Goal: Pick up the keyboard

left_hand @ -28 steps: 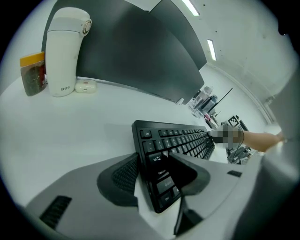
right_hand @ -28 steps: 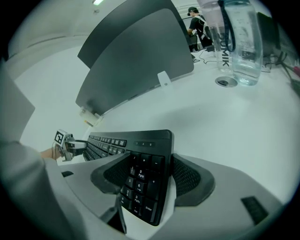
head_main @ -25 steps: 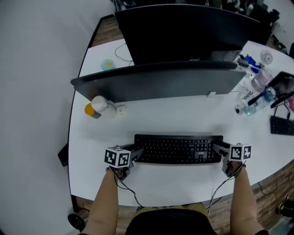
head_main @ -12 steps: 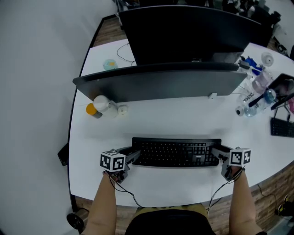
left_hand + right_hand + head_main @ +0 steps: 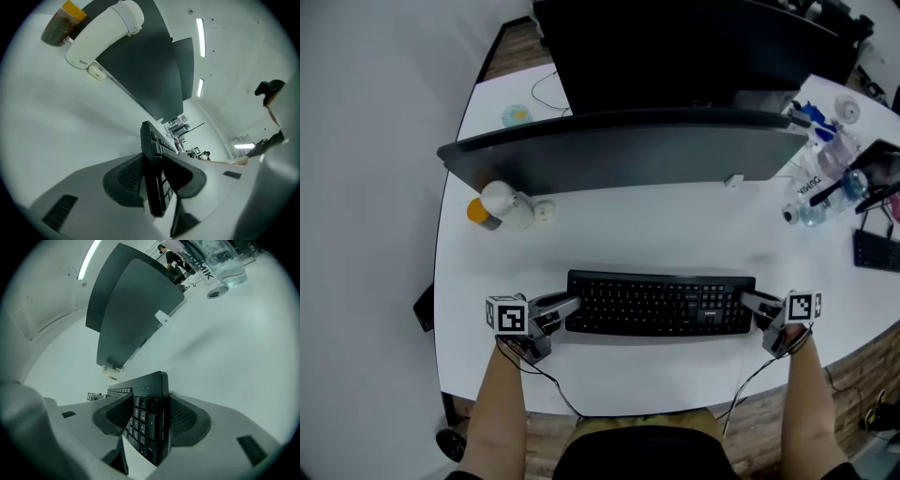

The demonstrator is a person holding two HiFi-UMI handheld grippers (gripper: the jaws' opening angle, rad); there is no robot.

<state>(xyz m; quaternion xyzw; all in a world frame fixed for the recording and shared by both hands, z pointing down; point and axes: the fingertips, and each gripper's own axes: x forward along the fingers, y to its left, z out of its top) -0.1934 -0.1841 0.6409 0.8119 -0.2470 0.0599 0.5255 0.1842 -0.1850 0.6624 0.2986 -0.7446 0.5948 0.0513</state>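
Note:
A black keyboard lies flat on the white desk near its front edge. My left gripper is at the keyboard's left end. In the left gripper view the jaws are closing, and the pads pinch that end of the keyboard from above and below. My right gripper is at the right end. Its jaws are closing too, with the keyboard between them: the lower pad lies against the underside, while the other jaw stands just off the keys.
A wide dark monitor stands behind the keyboard, with a second screen further back. A white bottle and an orange-lidded jar lie at the left. Clear bottles and another keyboard sit at the right.
Both grippers have rolled and their jaws have narrowed over the keyboard's two ends. The left gripper has drawn a little to the left.

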